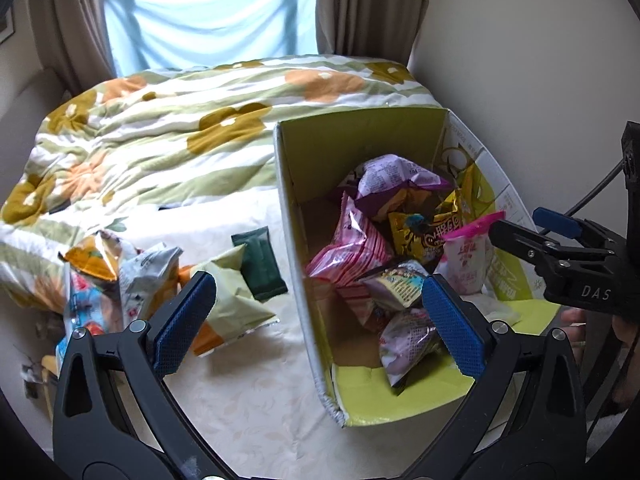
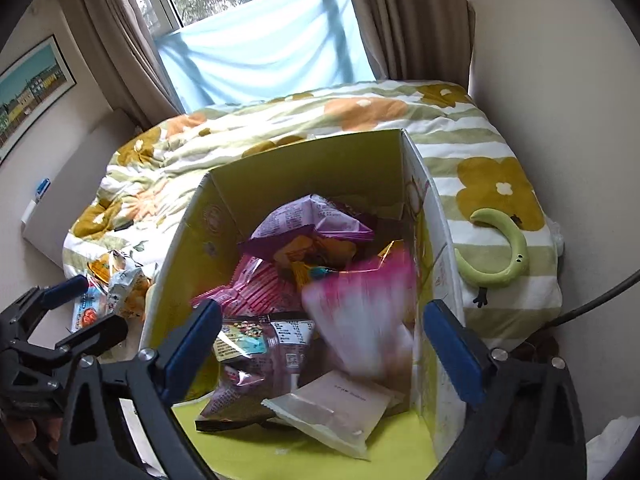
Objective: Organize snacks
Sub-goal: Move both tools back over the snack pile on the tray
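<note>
A yellow-green cardboard box stands open on the bed and holds several snack packets. A pink-and-white packet is blurred inside it, below my open right gripper, apart from the pads. In the left wrist view that packet sits by the right gripper's tips. My left gripper is open and empty over the box's left wall. Loose packets lie left of the box: a pale green one, a dark green one, and several more.
A flowered quilt covers the bed behind the box. A green crescent-shaped object lies on the quilt to the right. Walls stand close on the right, with curtains and a window behind.
</note>
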`<state>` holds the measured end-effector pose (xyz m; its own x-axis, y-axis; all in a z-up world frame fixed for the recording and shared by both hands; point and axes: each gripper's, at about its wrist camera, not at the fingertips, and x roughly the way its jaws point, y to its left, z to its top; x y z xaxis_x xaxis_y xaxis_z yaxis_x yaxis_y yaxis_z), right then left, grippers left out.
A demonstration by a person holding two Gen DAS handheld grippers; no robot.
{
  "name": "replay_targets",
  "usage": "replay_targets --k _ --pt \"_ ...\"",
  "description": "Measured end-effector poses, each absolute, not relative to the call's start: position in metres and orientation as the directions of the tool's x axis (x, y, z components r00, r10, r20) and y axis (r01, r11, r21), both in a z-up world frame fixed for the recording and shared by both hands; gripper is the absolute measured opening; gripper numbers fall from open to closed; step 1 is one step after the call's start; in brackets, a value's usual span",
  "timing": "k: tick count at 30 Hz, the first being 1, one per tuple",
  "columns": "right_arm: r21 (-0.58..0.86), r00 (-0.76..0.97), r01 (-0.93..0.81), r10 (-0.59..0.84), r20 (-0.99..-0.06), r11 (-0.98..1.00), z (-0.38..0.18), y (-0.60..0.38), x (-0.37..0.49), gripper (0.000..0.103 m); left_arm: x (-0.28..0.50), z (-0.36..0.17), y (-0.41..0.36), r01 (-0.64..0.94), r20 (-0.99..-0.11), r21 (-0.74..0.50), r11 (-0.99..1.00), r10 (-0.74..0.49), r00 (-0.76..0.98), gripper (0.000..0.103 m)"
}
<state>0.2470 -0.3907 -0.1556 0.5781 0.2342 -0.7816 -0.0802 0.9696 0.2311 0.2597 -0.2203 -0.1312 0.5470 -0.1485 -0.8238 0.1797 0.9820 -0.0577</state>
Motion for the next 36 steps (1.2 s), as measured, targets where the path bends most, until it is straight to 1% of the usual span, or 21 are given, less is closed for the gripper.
replay_targets --k 3,7,13,18,26,31,36 --pt "0.218 0.607 -0.098 0.232 -0.760 0.971 -0.154 -0.389 0.236 0.100 0.253 -0.134 -0.215 0.175 -0.827 -0.079 0.981 -0.163 0.539 0.102" --pt "0.218 0.612 -0.113 0.241 -0.753 0.969 -0.146 -0.387 0.228 0.100 0.243 -0.128 -0.211 0.178 -0.817 -0.089 0.980 -0.174 0.550 0.102" --pt "0.195 0.609 -0.141 0.240 -0.756 0.971 -0.128 -0.380 0.221 0.100 0.223 -0.107 -0.199 0.169 -0.793 -0.087 0.982 -0.171 0.584 0.102" --pt "0.193 0.641 -0.168 0.256 -0.723 0.967 -0.109 -0.366 0.210 0.100 0.209 -0.086 -0.174 0.123 -0.773 -0.090 0.988 -0.147 0.617 0.102" --pt "0.174 0.682 -0.214 0.275 -0.678 0.961 -0.081 -0.312 0.191 0.101 0.176 -0.067 -0.099 0.069 -0.743 -0.090 0.994 -0.113 0.659 0.102" --pt "0.192 0.675 -0.232 0.299 -0.675 0.954 -0.077 -0.259 0.185 0.100 0.162 -0.068 -0.042 0.058 -0.756 -0.083 0.995 -0.101 0.646 0.102" --pt "0.217 0.661 -0.237 0.321 -0.678 0.947 -0.081 -0.207 0.182 0.100 0.155 -0.076 0.014 0.077 -0.777 -0.090 0.993 -0.118 0.619 0.102"
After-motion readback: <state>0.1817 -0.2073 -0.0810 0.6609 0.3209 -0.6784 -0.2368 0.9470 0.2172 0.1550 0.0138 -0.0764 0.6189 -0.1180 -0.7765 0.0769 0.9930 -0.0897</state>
